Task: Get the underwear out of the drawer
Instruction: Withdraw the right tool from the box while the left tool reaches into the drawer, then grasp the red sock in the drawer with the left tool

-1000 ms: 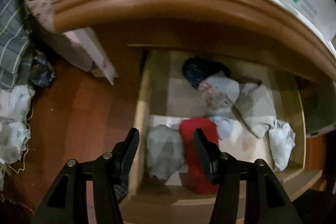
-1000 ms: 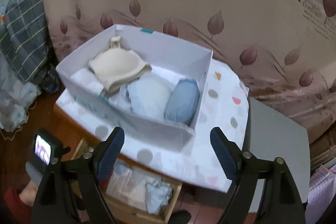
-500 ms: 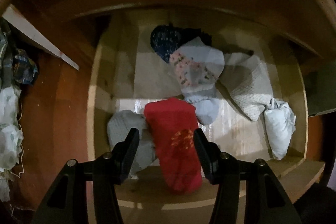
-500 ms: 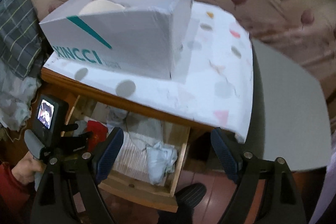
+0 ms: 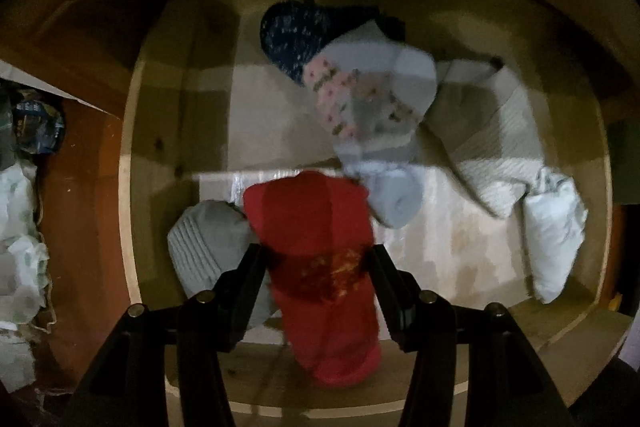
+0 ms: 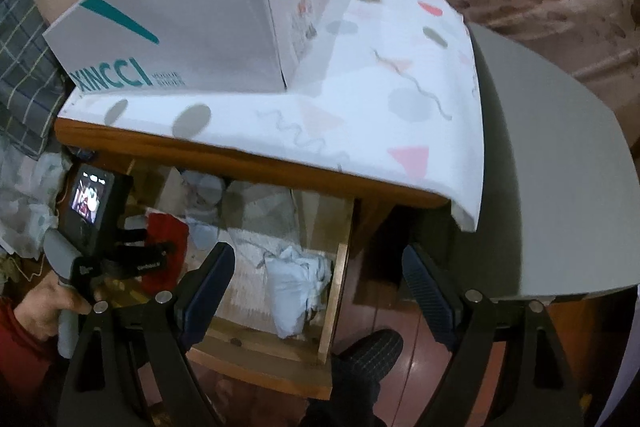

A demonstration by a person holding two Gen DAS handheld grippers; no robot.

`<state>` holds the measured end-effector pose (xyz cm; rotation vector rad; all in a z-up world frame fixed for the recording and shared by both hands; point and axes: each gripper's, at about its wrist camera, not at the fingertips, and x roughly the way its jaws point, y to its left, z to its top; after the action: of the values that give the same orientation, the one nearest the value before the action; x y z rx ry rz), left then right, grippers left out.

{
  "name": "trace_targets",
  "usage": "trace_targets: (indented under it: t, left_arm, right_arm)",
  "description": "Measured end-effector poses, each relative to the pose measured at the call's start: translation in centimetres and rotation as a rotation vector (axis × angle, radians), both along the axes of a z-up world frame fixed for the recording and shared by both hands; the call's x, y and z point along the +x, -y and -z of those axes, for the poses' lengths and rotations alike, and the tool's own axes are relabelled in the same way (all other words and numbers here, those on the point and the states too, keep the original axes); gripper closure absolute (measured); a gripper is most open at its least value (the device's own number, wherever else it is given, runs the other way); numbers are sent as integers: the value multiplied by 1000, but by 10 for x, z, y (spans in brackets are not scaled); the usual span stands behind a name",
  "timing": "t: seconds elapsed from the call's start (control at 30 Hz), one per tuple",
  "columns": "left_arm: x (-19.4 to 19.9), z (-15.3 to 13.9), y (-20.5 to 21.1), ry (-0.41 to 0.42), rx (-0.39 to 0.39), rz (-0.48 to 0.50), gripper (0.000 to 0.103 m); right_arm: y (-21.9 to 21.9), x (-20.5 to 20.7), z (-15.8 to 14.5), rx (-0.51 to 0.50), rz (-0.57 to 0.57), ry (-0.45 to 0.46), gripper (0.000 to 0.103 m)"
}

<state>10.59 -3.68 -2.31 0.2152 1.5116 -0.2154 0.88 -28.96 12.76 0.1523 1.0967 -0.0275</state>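
In the left wrist view the left gripper [image 5: 316, 259] pointed down into the open drawer [image 5: 132, 187], its jaws part-open on either side of a red rolled underwear [image 5: 316, 227] at lower centre; whether the pads pressed it could not be told. A grey roll [image 5: 204, 243] lay just left of it, a floral piece [image 5: 368, 103] above. In the right wrist view the right gripper [image 6: 320, 291] stood wide and empty at the bottom, below the white box [image 6: 192, 27] at upper left
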Motion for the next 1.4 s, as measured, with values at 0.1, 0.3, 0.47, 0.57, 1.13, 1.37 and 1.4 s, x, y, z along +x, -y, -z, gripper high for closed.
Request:
trace_targets:
  t: [0.1, 0.3, 0.47, 0.57, 1.13, 1.37, 1.4]
  left_arm:
    - [5, 5, 1, -30, 1, -14, 48]
    - [13, 15, 11, -70, 48, 16, 48]
    - [22, 24, 18, -112, 68, 15, 48]
    - [32, 32, 17, -137, 74, 14, 48]
    - [35, 47, 23, -139, 112, 72, 61]
    - [34, 42, 0, -124, 39, 17, 75]
    - [33, 41, -3, -117, 29, 20, 76]
  right_arm:
    - [0, -1, 7, 7, 1, -12, 20]
    - [0, 0, 13, 11, 1, -20, 20]
    - [0, 0, 17, 15, 5, -29, 20]
    - [-2, 0, 20, 10, 12, -36, 20]
    - [-5, -3, 38, 25, 28, -80, 20]
    - [-11, -5, 46, 35, 13, -101, 20]
    - [-12, -5, 48, 35, 10, -103, 20]
